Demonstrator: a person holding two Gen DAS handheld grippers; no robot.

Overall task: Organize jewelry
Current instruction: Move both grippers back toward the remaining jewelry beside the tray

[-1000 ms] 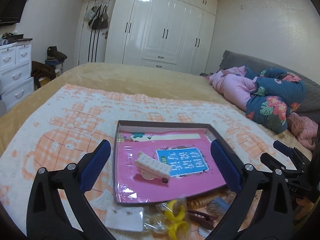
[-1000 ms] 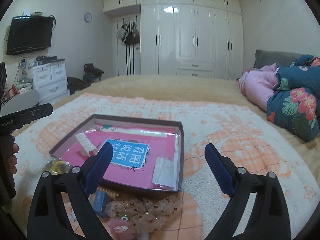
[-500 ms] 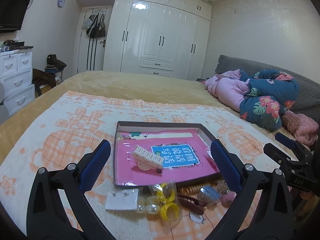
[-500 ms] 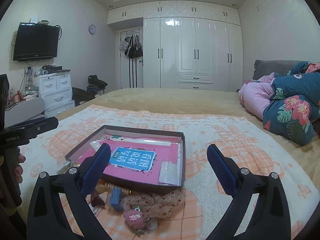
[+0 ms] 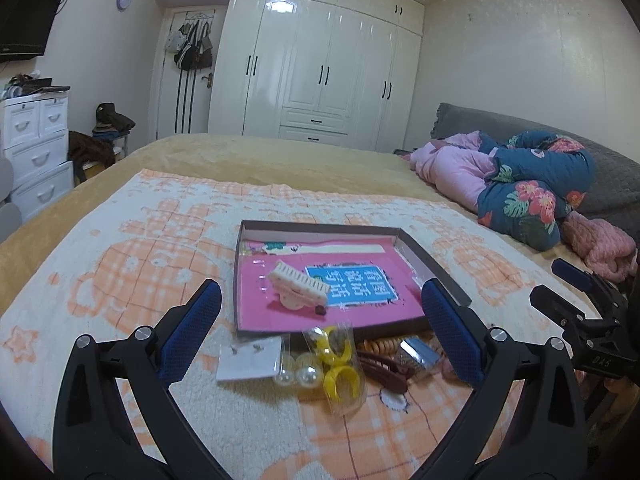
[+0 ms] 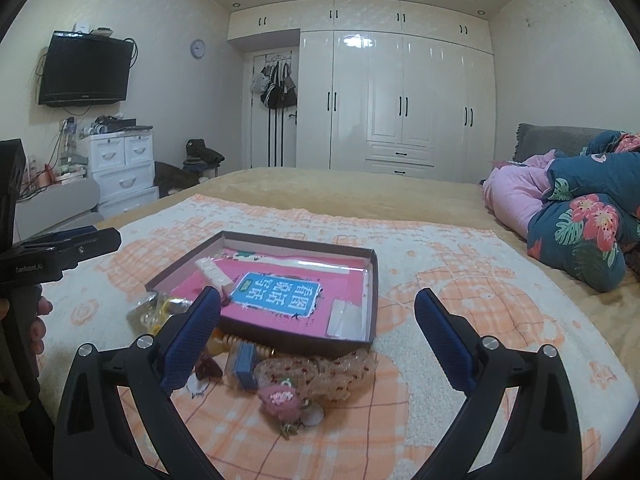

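Bed [image 5: 280, 168], centre frame: an orange-checked towel [image 5: 120, 280] covers it, bedding heaped at right, wardrobe [image 5: 320, 72] across the back wall. Box [image 5: 320, 232], mid-frame on the towel: shallow, pink-lined, holding a cream comb-clip [image 5: 298, 286]; its long axis runs left-right. Loose jewelry lies on the towel just below the box's near edge: card [image 5: 250, 362], yellow rings [image 5: 340, 376], brown clip [image 5: 382, 364], pink charm [image 6: 280, 400].

Left gripper [image 5: 320, 336]: jaws apart, empty, with the rings directly ahead between its fingers (likely nearer arm for these). Right gripper [image 6: 318, 340]: jaws apart, empty, charm ahead at lower centre.
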